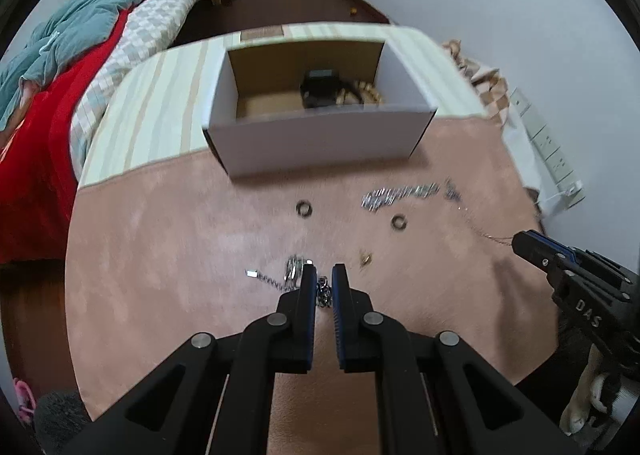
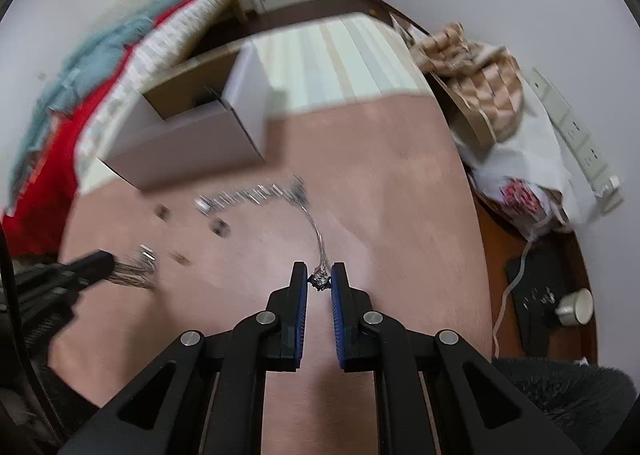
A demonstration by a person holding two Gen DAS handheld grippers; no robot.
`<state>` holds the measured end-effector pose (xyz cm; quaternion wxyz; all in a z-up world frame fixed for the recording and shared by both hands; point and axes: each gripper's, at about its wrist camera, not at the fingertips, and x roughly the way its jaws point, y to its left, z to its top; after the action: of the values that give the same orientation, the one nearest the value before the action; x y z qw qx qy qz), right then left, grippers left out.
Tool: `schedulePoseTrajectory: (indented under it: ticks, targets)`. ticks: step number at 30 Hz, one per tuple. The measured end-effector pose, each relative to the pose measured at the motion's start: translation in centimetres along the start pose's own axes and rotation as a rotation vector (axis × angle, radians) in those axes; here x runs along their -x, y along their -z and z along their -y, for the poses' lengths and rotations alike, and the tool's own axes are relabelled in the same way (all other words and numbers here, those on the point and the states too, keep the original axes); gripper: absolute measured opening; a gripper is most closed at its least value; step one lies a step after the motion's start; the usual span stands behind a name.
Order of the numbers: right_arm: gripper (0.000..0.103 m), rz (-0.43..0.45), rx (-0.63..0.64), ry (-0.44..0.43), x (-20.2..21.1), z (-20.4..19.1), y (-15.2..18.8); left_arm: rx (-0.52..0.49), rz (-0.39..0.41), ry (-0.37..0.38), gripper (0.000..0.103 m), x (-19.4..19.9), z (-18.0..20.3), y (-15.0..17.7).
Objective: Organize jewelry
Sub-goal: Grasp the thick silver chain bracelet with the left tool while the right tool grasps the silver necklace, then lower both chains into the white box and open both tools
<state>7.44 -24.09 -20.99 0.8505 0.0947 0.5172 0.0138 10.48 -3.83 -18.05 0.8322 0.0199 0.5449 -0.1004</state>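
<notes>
Jewelry lies scattered on the pink tabletop: a silver link bracelet, two rings, a small gold piece and a silver chain. My left gripper is shut on that silver chain, whose links hang between the pads. My right gripper is shut on the pendant end of a thin necklace that trails toward the bracelet. An open white cardboard box stands behind, with a dark item and beads inside.
A striped cloth covers the table's far part. A bed with red and teal bedding is at left. At right are a checked cloth heap, a white bag, a power strip and a cup.
</notes>
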Motion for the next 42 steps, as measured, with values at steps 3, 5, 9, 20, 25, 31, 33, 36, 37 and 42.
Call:
schedulePoseTrajectory:
  ticks: [3, 5, 9, 20, 25, 31, 33, 36, 37, 42]
  targets:
    - [0.012, 0.039, -0.007, -0.07, 2.3, -0.9, -1.8, 0.021, 0.026, 0.032, 0.005, 1.5, -0.5, -1.4]
    - [0.012, 0.055, -0.01, -0.112, 3.5, -1.5, -3.0, 0.035, 0.039, 0.057, 0.005, 2.4, -0.8, -2.4]
    - [0.012, 0.081, -0.007, -0.192, 5.5, -2.8, -6.0, 0.058, 0.081, 0.105, 0.005, 4.6, -1.4, -4.9]
    - [0.012, 0.171, 0.08, -0.287, 9.2, -7.0, -14.2, 0.028, 0.191, 0.161, 0.002, 8.2, -2.6, -13.0]
    - [0.012, 0.147, 0.111, -0.299, 7.4, -8.6, -17.5, 0.012, 0.164, 0.152, 0.002, 6.1, -3.6, -16.2]
    - [0.012, 0.069, 0.104, -0.335, 3.9, -9.5, -19.2, 0.047, 0.103, 0.123, 0.002, 2.1, -5.5, -17.5]
    - [0.012, 0.035, 0.115, -0.332, 2.4, -9.9, -19.4, 0.06, 0.086, 0.116, 0.003, 1.0, -6.2, -17.5]
    - [0.012, -0.032, 0.13, -0.322, -0.1, -10.3, -19.4, 0.094, 0.066, 0.079, 0.008, -0.1, -7.0, -17.0]
    - [0.012, -0.049, 0.132, -0.317, -0.7, -10.4, -19.4, 0.098, 0.061, 0.059, 0.008, -0.4, -7.2, -16.7]
    - [0.027, -0.229, 0.116, -0.248, -5.9, -9.7, -18.7, 0.135, 0.011, -0.082, 0.01, -2.2, -8.2, -15.4]
